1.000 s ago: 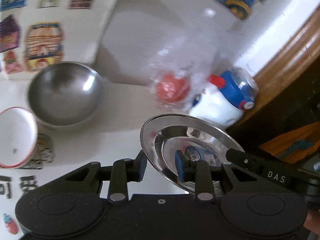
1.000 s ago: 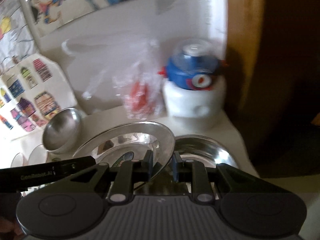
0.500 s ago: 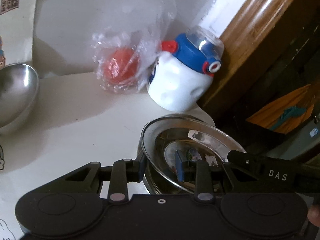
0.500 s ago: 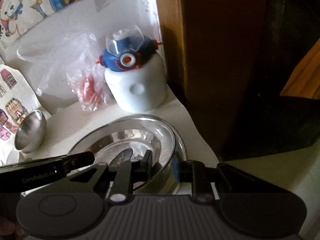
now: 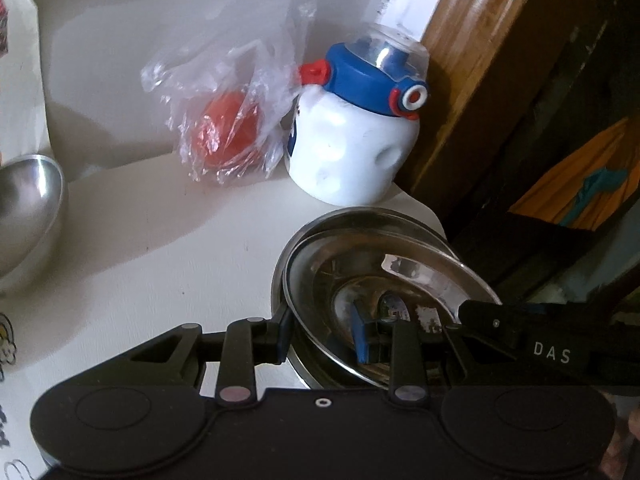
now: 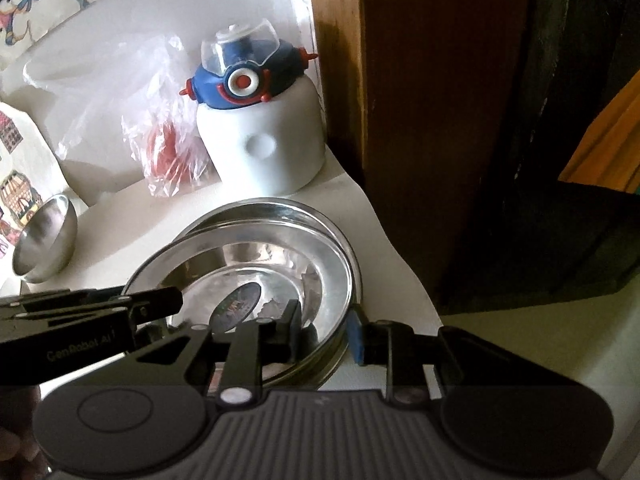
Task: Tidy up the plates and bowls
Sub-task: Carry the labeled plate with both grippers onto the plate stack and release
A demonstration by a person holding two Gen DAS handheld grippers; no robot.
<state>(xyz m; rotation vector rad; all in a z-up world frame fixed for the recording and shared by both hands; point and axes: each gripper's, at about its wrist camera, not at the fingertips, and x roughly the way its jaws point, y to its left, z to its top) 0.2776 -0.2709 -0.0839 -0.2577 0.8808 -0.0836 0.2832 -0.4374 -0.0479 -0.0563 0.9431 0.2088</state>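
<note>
Shiny steel plate (image 5: 416, 252) lies tilted in another; both grippers' fingers straddle its rim, released.

Both wrist views look down closely from opposite sides; shared: stacked steel plates (image 5: 384, 256) (image 6: 272, 256), white bottle (image 5: 352, 152) (image 6: 260, 148).

We see a silver steel plate (image 5: 420, 248), a white bottle (image 5: 352, 152) capped blue and red, a red ball (image 5: 228, 132) in clear plastic.

dim room | glare on steel plate (image 5: 420, 268) | fisheye-bent edges
</note>
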